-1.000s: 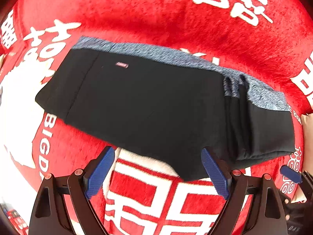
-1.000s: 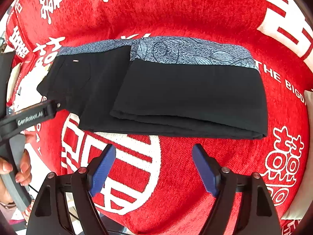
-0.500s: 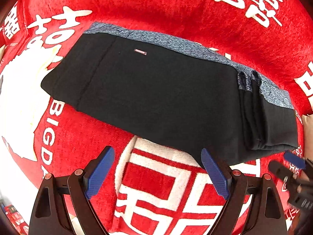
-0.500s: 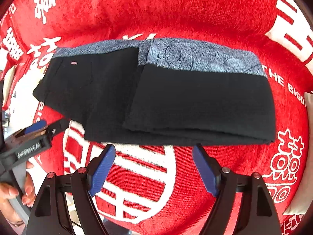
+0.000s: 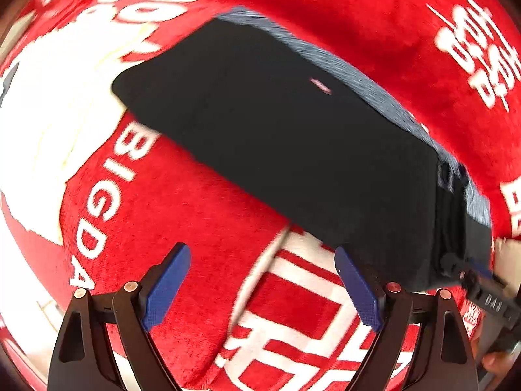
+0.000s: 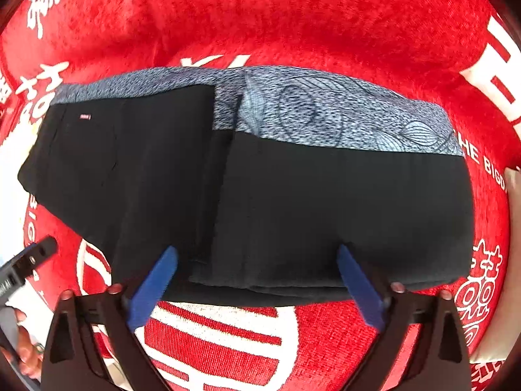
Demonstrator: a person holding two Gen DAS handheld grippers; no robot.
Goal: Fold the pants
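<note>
Both grippers point down at the folded pants (image 6: 293, 202), which lie flat on a plush red cloth (image 6: 293, 16) with white lettering. The right gripper (image 6: 257, 283) hangs over the near edge, its jaws opening and gripping nothing. The left gripper (image 5: 263, 280) has wide, empty jaws beside the pants' blurred edge. The pants are matte black with a speckled grey-blue band.

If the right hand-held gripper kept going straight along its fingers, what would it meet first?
Probably the near folded edge of the black pants. The right hand-held gripper, jaws opening, straddles it with nothing pinched; depth is unclear.
</note>
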